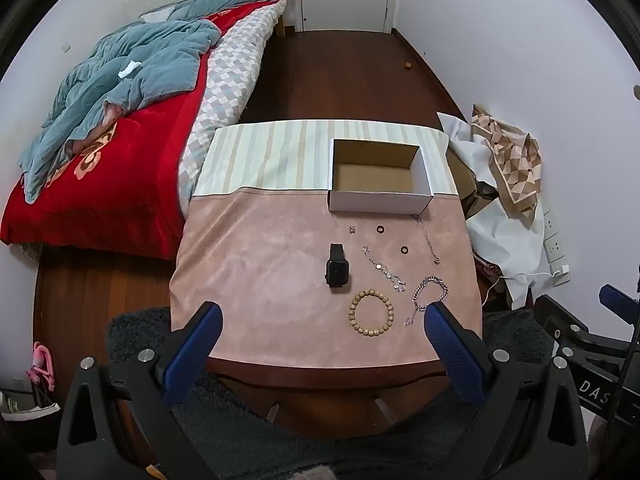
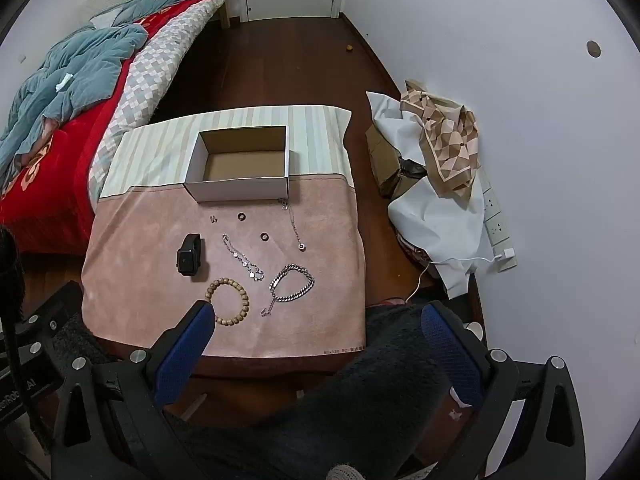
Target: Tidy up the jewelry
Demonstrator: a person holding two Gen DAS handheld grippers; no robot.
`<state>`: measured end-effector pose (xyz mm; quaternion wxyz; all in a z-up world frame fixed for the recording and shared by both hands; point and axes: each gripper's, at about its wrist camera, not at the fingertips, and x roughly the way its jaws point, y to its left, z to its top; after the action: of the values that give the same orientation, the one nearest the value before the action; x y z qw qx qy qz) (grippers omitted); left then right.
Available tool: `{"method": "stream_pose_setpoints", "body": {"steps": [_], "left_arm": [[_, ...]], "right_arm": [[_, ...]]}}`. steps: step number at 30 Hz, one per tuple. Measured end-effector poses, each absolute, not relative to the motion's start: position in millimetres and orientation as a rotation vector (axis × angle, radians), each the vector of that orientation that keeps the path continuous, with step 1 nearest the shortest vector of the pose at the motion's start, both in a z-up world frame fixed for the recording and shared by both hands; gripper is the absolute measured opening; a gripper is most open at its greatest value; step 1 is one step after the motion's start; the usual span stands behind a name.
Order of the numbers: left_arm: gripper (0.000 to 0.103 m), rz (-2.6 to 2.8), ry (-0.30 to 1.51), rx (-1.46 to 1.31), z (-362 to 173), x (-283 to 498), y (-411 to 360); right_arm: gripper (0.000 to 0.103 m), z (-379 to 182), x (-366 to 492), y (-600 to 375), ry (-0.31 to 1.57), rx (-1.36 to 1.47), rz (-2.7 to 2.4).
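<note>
A: What lay nearest on the pink cloth (image 2: 160, 300)?

B: One wooden bead bracelet (image 2: 229, 300), and just beside it one heavy silver chain bracelet (image 2: 291, 286). Behind those were one black smartwatch (image 2: 189, 255) and one thin chain with small discs (image 2: 243, 258).

A: And farther back?

B: Two dark rings (image 2: 264, 237), one a little behind the other, one small silver clasp-like piece (image 2: 213, 219), too small to tell what, and one pendant necklace (image 2: 294, 225) running back to touch the box's corner. Farthest stood one open cardboard box (image 2: 240, 190), nothing in it.

A: How were the claws?

B: Both hung above the table's near edge, tilted steeply down. The left gripper (image 1: 322, 314) had its jaws spread wide, holding nothing; the right gripper (image 2: 318, 314) was the same, its left fingertip (image 2: 204, 314) overlapping the beads in view.
</note>
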<state>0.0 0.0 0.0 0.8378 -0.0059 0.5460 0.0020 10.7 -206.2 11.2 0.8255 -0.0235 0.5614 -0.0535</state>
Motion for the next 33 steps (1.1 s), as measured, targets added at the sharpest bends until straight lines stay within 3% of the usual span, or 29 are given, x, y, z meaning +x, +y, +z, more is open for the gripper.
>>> {"method": "stream_pose_setpoints", "body": {"steps": [33], "left_arm": [[0.103,0.006,1.151,-0.012,-0.2,-0.4,-6.3]], "right_arm": [[0.103,17.9,7.9,-208.7,1.183,-0.051,-0.117]]}}
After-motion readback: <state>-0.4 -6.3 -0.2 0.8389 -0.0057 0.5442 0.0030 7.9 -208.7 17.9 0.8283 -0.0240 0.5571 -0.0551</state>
